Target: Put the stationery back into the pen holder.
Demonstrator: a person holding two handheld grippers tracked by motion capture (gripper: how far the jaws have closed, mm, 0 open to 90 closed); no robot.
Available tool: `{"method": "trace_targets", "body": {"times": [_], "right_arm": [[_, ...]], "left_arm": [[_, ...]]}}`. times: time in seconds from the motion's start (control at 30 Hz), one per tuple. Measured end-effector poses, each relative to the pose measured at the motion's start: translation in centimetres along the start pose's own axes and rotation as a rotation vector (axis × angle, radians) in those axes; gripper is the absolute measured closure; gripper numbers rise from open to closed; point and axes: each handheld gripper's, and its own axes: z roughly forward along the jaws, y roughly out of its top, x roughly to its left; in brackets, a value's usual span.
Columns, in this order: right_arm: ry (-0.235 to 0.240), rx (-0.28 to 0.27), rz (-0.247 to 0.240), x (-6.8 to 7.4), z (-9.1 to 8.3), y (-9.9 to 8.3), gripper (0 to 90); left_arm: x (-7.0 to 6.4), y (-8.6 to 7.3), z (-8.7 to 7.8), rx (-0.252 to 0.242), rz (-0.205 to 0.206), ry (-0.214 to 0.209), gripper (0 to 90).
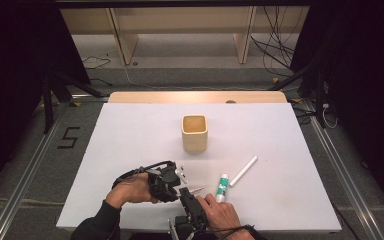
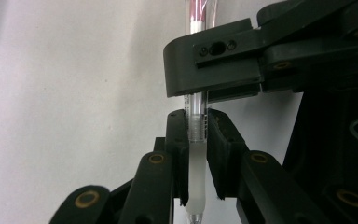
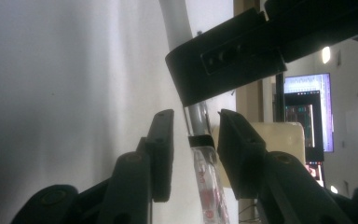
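The left gripper [image 2: 196, 135] has its jaws clamped on a clear pen [image 2: 196, 154] low over the bench [image 1: 130, 145]. The right gripper [image 3: 193, 140] stands with jaws apart around the pen, not touching. Just right lie a green-labelled tube [image 1: 222, 186] and white stick [image 1: 243, 171]; a wooden cup [image 1: 195, 133] stands behind.

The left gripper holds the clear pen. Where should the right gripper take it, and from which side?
Probably the clear pen on its bare barrel, next to the left gripper, which is shut on the frosted end. The pen is thin and straight, so come across its length, one jaw each side; the right gripper stands open around it.
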Motion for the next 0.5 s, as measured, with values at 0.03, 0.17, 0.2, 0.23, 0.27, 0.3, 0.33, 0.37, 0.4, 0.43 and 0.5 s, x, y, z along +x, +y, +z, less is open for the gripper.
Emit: {"method": "trace_targets", "body": {"times": [0.03,0.17,0.2,0.23,0.27,0.3,0.33,0.37,0.4,0.43,0.5], "right_arm": [[0.000,0.000,0.000,0.00,0.00,0.00,67.1],[0.002,0.003,-0.020,0.09,0.06,0.06,69.5],[0.004,0.011,-0.016,0.24,0.01,0.07,70.9],[0.004,0.011,-0.016,0.24,0.01,0.07,70.9],[0.005,0.011,-0.021,0.24,0.01,0.09,72.6],[0.005,0.011,-0.021,0.24,0.01,0.09,72.6],[0.005,0.012,-0.025,0.24,0.02,0.09,73.5],[0.004,0.013,-0.029,0.24,0.02,0.10,74.5],[0.004,0.016,-0.034,0.25,0.01,0.11,75.0],[0.011,0.021,-0.038,0.25,-0.01,0.13,75.4],[0.000,0.021,-0.052,0.42,0.06,0.15,76.4]], "left_arm": [[-0.02,0.00,0.01,0.002,0.000,-0.001,79.0],[-0.08,0.03,0.03,0.004,-0.002,-0.004,79.0],[-0.08,0.04,0.02,0.010,0.002,-0.004,79.1],[-0.09,0.05,0.05,0.013,0.004,-0.005,79.1],[-0.12,0.07,0.10,0.013,0.005,-0.004,79.1],[-0.12,0.07,0.10,0.013,0.005,-0.004,79.1],[-0.14,0.10,0.12,0.015,0.005,-0.007,79.1],[-0.16,0.11,0.15,0.013,0.002,-0.009,79.1],[-0.16,0.12,0.18,0.014,0.002,-0.010,79.0],[-0.16,0.12,0.20,0.014,0.001,-0.010,79.1],[-0.14,0.11,0.25,0.018,0.002,-0.011,79.0]]}}
